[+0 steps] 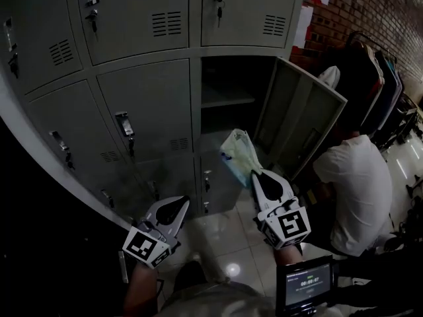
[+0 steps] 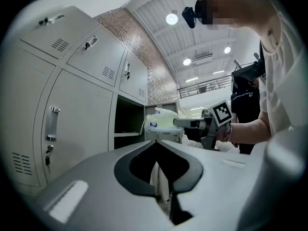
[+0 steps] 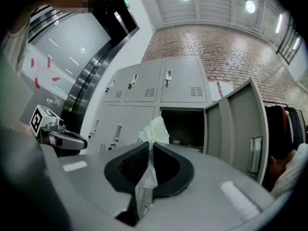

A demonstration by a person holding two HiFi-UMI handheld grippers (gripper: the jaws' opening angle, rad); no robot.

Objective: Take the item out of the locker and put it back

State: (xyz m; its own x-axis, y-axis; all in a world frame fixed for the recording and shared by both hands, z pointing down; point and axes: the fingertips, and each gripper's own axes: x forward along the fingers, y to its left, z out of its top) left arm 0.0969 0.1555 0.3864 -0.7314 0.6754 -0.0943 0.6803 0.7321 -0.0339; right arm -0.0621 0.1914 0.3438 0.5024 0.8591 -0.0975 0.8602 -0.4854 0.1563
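Observation:
A pale green plastic bag (image 1: 239, 156) hangs in front of the open locker (image 1: 228, 98), just below its shelf. My right gripper (image 1: 256, 175) is shut on the bag's lower edge. In the right gripper view the thin plastic is pinched between the jaws (image 3: 150, 146), and the bag (image 3: 155, 129) bunches above them. My left gripper (image 1: 180, 203) is lower left, before the closed lockers; its jaws meet with nothing between them (image 2: 155, 142). In the left gripper view, the bag (image 2: 161, 121) sits on the tip of the right gripper (image 2: 190, 123).
The locker's door (image 1: 297, 111) stands swung out to the right. A person in a white shirt (image 1: 360, 190) crouches just beyond the door. A clothes rack (image 1: 377, 84) stands by the brick wall. A small screen (image 1: 304, 286) sits below my right hand.

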